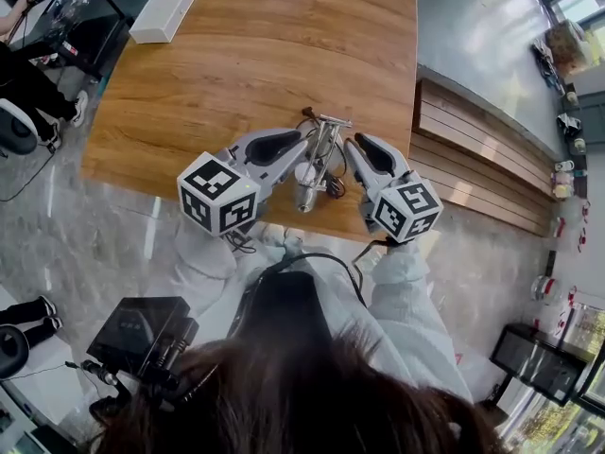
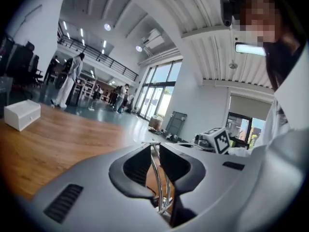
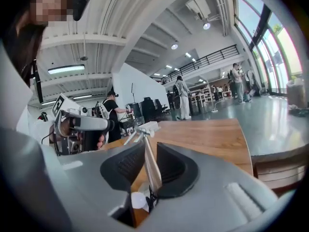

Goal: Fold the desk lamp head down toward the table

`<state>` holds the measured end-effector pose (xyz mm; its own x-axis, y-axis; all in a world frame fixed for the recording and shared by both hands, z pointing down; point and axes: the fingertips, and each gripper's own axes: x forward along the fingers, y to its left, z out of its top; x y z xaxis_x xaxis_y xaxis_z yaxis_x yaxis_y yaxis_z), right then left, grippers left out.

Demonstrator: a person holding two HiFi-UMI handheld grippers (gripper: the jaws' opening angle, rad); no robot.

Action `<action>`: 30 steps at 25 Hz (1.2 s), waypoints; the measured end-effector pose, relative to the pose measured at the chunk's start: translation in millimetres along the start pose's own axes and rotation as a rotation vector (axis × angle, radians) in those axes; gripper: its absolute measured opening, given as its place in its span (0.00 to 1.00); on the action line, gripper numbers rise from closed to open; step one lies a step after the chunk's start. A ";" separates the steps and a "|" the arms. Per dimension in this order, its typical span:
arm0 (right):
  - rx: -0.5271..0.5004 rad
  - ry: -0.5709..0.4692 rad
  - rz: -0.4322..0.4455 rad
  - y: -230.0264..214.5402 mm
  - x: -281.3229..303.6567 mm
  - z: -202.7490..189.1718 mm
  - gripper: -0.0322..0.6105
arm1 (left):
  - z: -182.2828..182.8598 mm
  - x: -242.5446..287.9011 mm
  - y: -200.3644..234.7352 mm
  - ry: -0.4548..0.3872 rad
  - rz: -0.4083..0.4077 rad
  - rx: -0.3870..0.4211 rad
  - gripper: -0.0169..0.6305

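Two tongs flank the desk lamp (image 1: 319, 159), which stands near the front edge of the desk (image 1: 246, 55), well apart from the white box (image 1: 163, 10) at the far corner. We've got the left tongs (image 2: 154, 146) closed narrow on the lamp's twin wire rods (image 2: 159, 178), prob. to brace the frame so it can't tip or slide. The right tongs (image 3: 145, 144) sit part open w/ the flat bar (image 3: 152, 170) between the jaws. It lies vs. one pad and a gap shows at the other, so no real grip yet. We reckon that bar is the part to swing down, hence one side holds, the other pushes
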<state>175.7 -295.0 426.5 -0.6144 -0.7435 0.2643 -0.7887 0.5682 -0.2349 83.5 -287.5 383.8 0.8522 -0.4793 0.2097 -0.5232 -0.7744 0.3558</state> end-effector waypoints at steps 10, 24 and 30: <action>-0.031 -0.213 -0.115 36.3 -26.5 94.5 0.05 | 66.8 3.9 -23.1 -0.169 0.195 0.145 0.03; -0.081 -0.191 -0.125 50.6 -24.4 91.4 0.05 | 70.3 2.4 -26.4 -0.147 0.212 0.212 0.03; -0.091 -0.189 -0.135 48.2 -23.4 89.7 0.05 | 67.1 5.2 -20.7 -0.137 0.218 0.210 0.03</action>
<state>154.3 -281.8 325.1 -0.4948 -0.8625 0.1060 -0.8673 0.4826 -0.1222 98.2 -301.6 316.5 0.7186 -0.6831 0.1303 -0.6953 -0.7090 0.1174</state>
